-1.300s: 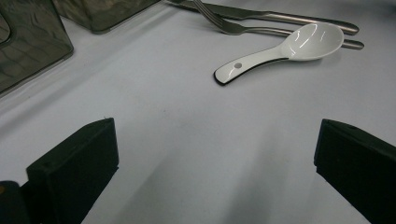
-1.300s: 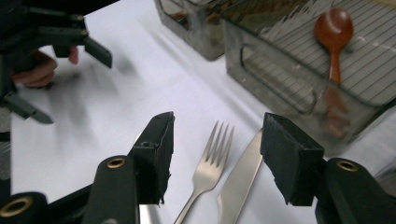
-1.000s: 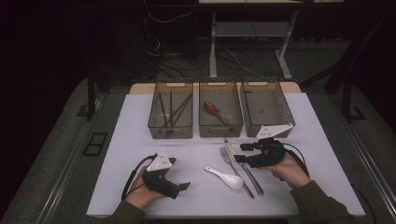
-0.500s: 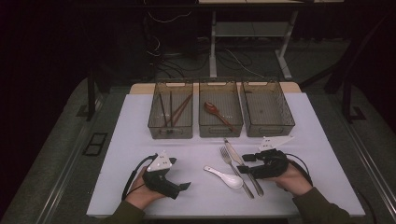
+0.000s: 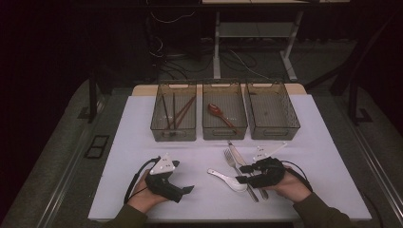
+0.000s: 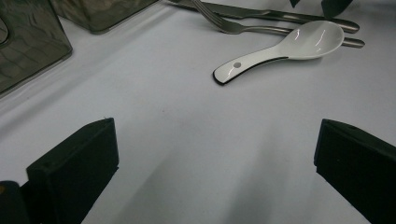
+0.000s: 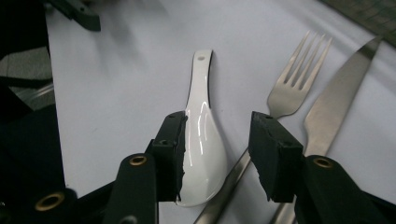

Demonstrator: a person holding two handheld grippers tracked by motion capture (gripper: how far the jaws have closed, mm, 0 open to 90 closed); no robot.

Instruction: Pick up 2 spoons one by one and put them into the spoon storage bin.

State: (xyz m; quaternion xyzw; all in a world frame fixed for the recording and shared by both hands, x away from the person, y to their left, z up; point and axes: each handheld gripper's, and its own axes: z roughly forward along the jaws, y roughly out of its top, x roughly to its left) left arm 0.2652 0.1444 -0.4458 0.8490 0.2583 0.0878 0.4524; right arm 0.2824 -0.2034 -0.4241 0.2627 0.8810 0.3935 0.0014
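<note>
- Right gripper [image 7: 215, 156] is down over the white spoon [image 7: 202, 140], jaws partly spread with the bowl of the spoon between them.
- One jaw sits right against the bowl's edge; the other stands off it, over the fork handle, so nothing is pinched yet.
- In the high view the right gripper [image 5: 242, 174] sits at the bowl end of the spoon [image 5: 228, 177], with a hand [image 5: 287, 185] behind it.
- The spoon lies flat on the white table [image 5: 328, 156], handle pointing away from the right gripper toward the left one.
- Just beside the spoon, on the side away from the left gripper, lies the fork [image 7: 292, 88], its handle running under the spoon's bowl edge.
- Next past the fork from the spoon lies the knife [image 7: 338, 98], alongside the fork, blade pointing the same way as the tines.
- Left gripper [image 5: 187, 189] rests on the table, well apart from the spoon, on the handle side.
- Its jaws are spread wide with bare table between them; the left gripper view looks across at the spoon [image 6: 289, 46], fork [image 6: 233, 25] and knife [image 6: 261, 11].
- Beyond the spoon, toward the far edge, three bins stand in a row.
- The left bin [image 5: 173, 135] holds dark chopsticks [image 5: 178, 111].
- The middle bin [image 5: 224, 133] holds a brown spoon [image 5: 217, 111].
- The right bin [image 5: 275, 130] stands beside it.
</note>
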